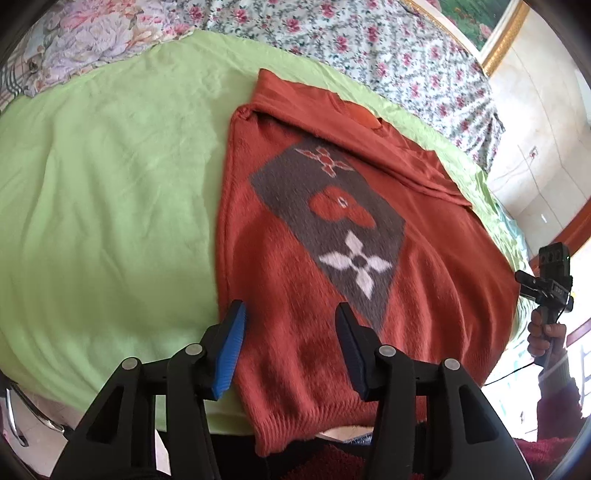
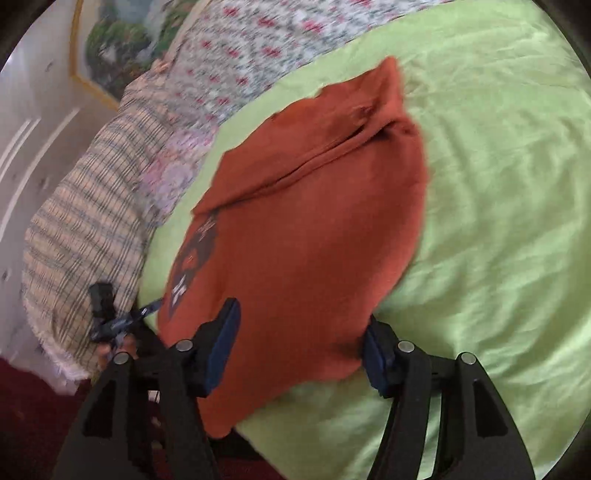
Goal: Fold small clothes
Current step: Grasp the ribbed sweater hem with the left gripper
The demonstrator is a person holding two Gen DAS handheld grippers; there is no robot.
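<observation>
A: Where's the sweater (image 1: 332, 236) rn?

B: Flat on the bed, on the green sheet (image 1: 110, 192). It's orange-red w/ a gray patch (image 1: 328, 225) on the front, flowers on it. Both sleeves look folded in over the body. The bottom hem hangs a bit off the near edge of the bed.

A: And the left hand-held gripper (image 1: 290, 314)?

B: Let go, jaws apart. They sit over the bottom left part of the sweater, nothing pinched btwn them.

A: The right hand-held gripper (image 2: 303, 332)?

B: Also let go, jaws wide. They sit over the sweater's bottom right part; the cloth isn't squeezed. That view is blurry tho.

A: Anything else around?

B: A flowery blanket (image 1: 369, 48) at the far side of the bed, a checked pillow (image 2: 85, 236) by it, and a framed picture (image 1: 491, 26) on the wall.
</observation>
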